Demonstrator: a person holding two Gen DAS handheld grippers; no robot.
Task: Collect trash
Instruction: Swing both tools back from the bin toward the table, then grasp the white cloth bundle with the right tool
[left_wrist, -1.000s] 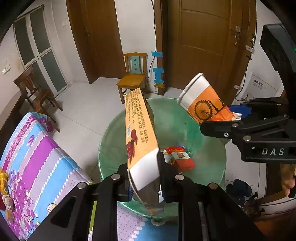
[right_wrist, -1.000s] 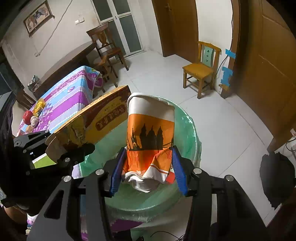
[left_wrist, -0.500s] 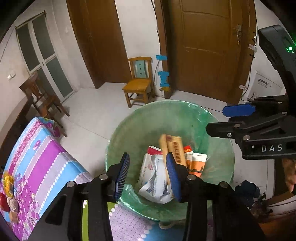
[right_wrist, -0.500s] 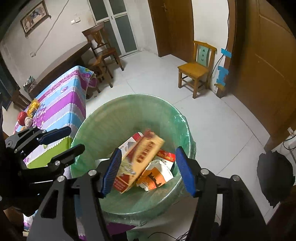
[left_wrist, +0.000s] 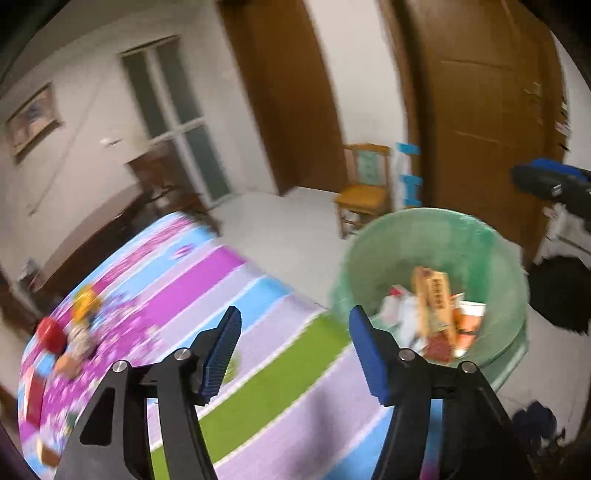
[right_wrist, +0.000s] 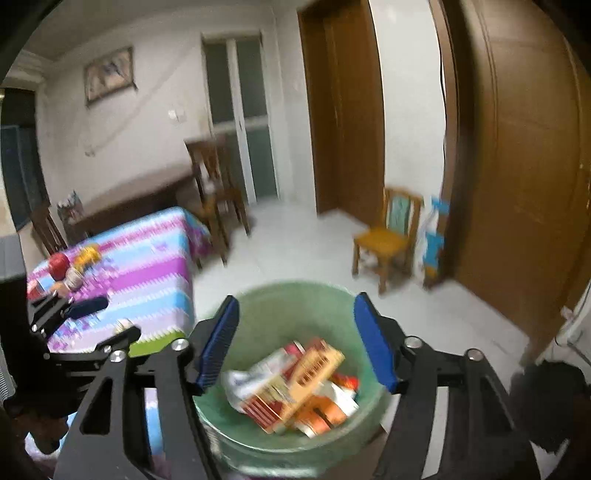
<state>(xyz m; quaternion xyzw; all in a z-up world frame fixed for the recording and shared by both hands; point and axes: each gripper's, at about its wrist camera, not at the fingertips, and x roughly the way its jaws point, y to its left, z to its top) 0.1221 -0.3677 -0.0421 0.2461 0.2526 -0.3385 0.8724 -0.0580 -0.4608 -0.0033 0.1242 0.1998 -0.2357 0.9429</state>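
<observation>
The green-lined trash bin (left_wrist: 495, 254) stands on the floor right of the striped table (left_wrist: 229, 295). In it lie a long orange box (left_wrist: 434, 302), a paper cup (left_wrist: 467, 325) and other wrappers. My left gripper (left_wrist: 295, 354) hangs over the table's corner beside the bin, its jaws opening with nothing between them. My right gripper (right_wrist: 297, 343) is above the bin (right_wrist: 288, 295), jaws opening and empty, with the box (right_wrist: 314, 367) and cup (right_wrist: 321, 410) below it. The left gripper (right_wrist: 107, 321) shows at the left of the right wrist view.
A red apple (left_wrist: 50, 330) and small items sit at the table's far end. A small wooden chair (right_wrist: 388, 240) stands by the brown doors. A dark chair (right_wrist: 214, 184) and a dark table stand behind. A black bag (left_wrist: 561, 291) lies on the floor right of the bin.
The left gripper let the orange box fall into the bin and the right let the cup fall. Both jaws widened. Both views swung left and tilted up, towards the table.
</observation>
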